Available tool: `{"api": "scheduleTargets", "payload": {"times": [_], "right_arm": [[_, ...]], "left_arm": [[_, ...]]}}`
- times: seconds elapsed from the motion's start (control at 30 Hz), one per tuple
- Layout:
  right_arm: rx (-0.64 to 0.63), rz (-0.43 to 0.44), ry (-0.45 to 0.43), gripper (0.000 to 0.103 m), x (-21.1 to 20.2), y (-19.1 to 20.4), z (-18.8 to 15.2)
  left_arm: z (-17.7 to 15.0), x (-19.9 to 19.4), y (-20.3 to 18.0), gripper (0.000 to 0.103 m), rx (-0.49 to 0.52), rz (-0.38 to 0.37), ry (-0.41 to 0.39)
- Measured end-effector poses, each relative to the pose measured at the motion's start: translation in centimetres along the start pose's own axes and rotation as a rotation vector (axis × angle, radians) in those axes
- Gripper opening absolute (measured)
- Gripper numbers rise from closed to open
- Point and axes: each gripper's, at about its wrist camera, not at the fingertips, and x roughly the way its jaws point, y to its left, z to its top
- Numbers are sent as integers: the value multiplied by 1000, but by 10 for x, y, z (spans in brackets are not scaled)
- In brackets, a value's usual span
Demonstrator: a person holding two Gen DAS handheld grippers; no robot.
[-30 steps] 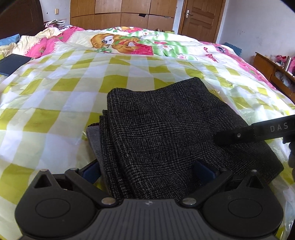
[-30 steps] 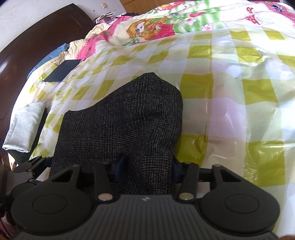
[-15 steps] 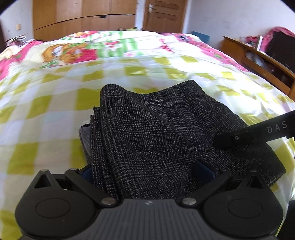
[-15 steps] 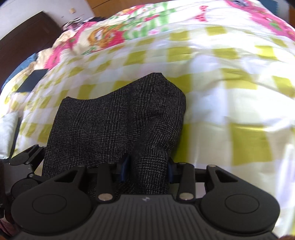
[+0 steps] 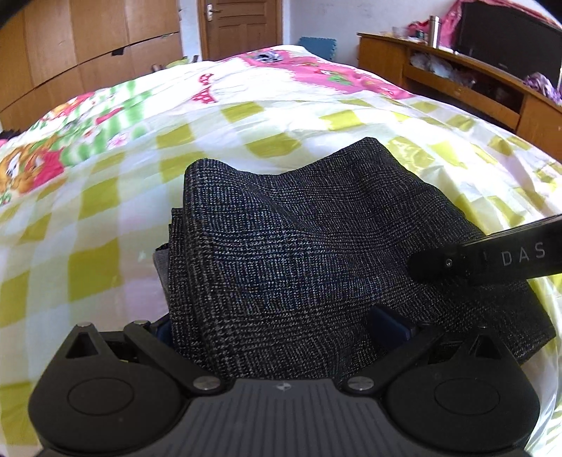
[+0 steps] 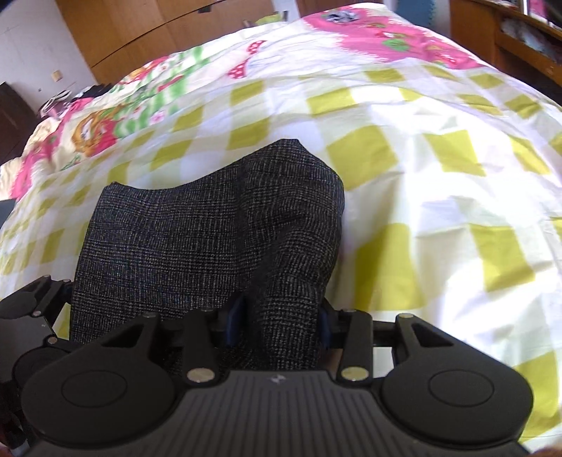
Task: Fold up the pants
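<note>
Pants, dark grey checked wool, sat folded in a thick bundle on the yellow-checked bed sheet, pinched by left tool and right tool; both views had swung toward the wooden door, suggesting the finished bundle was being carried.

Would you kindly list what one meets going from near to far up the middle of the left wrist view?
Left gripper → folded dark grey checked pants → yellow-and-white checked plastic sheet → pink cartoon-print bedspread → brown wooden door.
</note>
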Motion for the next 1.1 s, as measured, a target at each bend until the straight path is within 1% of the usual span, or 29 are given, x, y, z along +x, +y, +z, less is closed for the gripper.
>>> {"api": "scheduleTargets", "payload": {"times": [0.1,0.17,0.23,0.3,0.4,0.47,0.53,0.57,0.6,0.67,0.7,0.73,0.77,0.83,0.87,0.97,1.07,1.1], "right_arm": [[5,-21,-20,44,-8,-2,-1],[4,-52,-63,44,-21,2,-5],[-17,-76,-112,45,-39,8,-16],[-55,-94,-141,45,-53,15,-30],[-77,-123,-123,45,-52,15,-47],[-44,-133,-96,44,-43,7,-50],[-32,-131,-96,49,-42,3,-48],[-26,-138,-97,49,-44,2,-47],[-21,-154,-106,49,-51,5,-46],[-53,-170,-152,47,-68,14,-50],[-63,-165,-169,47,-74,17,-52],[-66,-153,-172,47,-76,19,-54],[-62,-152,-153,47,-70,19,-55],[-46,-170,-89,47,-52,16,-57],[-27,-175,-84,46,-49,15,-58],[-2,-157,-130,47,-69,23,-61],[-43,-164,-190,47,-93,44,-72],[-44,-154,-204,47,-100,49,-77]], "left_arm": [[5,-2,-8,103,20,10,-5],[1,-7,-6,103,42,26,-8],[-5,-14,-2,103,64,49,-13],[-9,-22,0,103,88,78,-21],[-16,-28,1,103,105,101,-12],[-19,-28,0,103,115,103,1],[-20,-27,-1,103,124,104,21],[-20,-28,-2,103,129,109,24],[-20,-30,-3,103,137,117,25],[-20,-35,-6,103,158,137,20],[-21,-39,-6,103,165,143,14],[-22,-41,-6,103,165,147,12],[-23,-44,-5,103,160,148,12],[-27,-48,-3,103,146,147,20],[-30,-50,-3,103,141,145,25],[-38,-61,-3,103,134,158,21],[-42,-72,-1,103,109,165,10],[-43,-76,0,103,104,167,4]]}}
